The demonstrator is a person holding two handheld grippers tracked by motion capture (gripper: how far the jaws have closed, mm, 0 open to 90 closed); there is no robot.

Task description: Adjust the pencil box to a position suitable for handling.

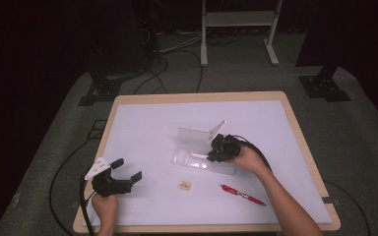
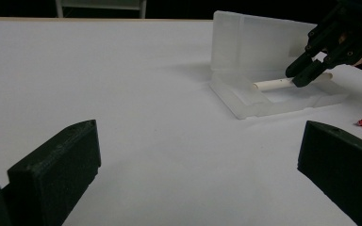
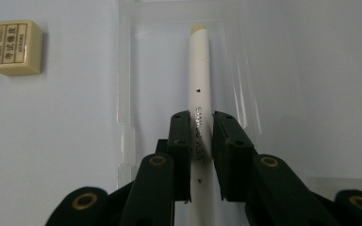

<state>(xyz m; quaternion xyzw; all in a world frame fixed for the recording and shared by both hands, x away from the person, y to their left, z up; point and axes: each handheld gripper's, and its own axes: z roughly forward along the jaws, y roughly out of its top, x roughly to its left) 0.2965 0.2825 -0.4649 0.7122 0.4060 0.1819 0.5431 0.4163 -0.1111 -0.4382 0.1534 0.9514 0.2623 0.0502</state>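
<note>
Clearly the right gripper [image 3: 201, 141] had its fingers clamped mid-barrel on the white pen [image 3: 200, 89], light, stiff and slippery, above the clear case [image 3: 169, 28]; the left gripper [image 1: 126, 169] stood wide open, empty.

Left gripper [image 1: 128, 169] agape, right gripper [image 1: 210, 156] clamped (low)

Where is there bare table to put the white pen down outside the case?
Free: the far-left stretch of the white table beyond the left tongs, and the far-right corner past the open clear case. Crowded: the near middle, where the eraser and red pen lie by the case.
</note>
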